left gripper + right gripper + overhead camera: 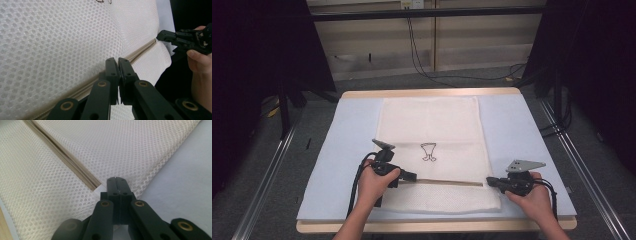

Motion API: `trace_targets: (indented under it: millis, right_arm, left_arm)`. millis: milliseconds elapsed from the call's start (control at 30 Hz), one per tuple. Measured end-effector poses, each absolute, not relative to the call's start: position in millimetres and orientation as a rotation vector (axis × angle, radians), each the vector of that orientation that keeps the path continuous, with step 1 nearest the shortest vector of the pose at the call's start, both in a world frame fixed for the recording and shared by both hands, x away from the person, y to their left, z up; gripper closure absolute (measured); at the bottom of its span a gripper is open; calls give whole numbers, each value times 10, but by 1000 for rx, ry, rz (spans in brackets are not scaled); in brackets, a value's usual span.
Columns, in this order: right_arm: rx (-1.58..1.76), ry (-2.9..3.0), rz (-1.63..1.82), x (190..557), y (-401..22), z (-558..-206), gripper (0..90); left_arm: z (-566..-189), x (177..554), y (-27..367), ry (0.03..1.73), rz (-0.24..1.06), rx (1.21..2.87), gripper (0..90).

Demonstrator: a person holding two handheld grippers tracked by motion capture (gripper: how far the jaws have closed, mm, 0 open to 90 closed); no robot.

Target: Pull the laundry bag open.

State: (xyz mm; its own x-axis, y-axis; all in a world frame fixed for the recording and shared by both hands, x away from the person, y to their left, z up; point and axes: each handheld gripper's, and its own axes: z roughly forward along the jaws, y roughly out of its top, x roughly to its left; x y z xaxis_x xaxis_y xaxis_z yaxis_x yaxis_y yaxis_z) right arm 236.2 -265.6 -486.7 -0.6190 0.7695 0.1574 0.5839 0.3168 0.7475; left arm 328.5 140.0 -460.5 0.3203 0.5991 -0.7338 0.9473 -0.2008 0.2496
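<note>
A white mesh bag (432, 150) lies flat on the pale sheet (522, 135) that covers the bench (432, 93). It sits in the middle of the bench and runs from near the far edge to close to the near edge. A small dark drawing (428, 151) is printed near its centre. A zipper (447, 182) crosses the bag from left to right, in its near part.

The left tool (412, 176) is held by the left hand (374, 185) at the left part of the zipper line, over the bag. In the left gripper view its jaws stand together with no visible gap, their tips resting at the zipper (140, 53). Whether they pinch a slider or a fold of cloth cannot be told.

The right tool (490, 182) is held by the right hand (536, 197) at the right end of the zipper, at the bag's right edge. In the right gripper view its jaws (116, 186) are likewise pressed together, tips lying at the end of the zipper (75, 167), where the mesh meets the sheet (182, 180). A thin pale edge shows just beside the tips; whether it is gripped cannot be told.

The two tools are well apart, pointing toward each other along the zipper. The bag's mesh (130, 145) lies smooth on both sides of the zipper.

Dark cables (422, 55) run across the floor beyond the far edge of the bench.
</note>
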Motion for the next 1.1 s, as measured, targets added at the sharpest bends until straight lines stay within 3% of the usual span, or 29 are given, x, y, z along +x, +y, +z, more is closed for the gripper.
trace_targets:
  millis: [1100]
  right_arm:
    - [1242,2352,1186,2355,-2651,-4866,900]
  left_arm:
    - [-4616,3249,1686,1396,-635,1863,874]
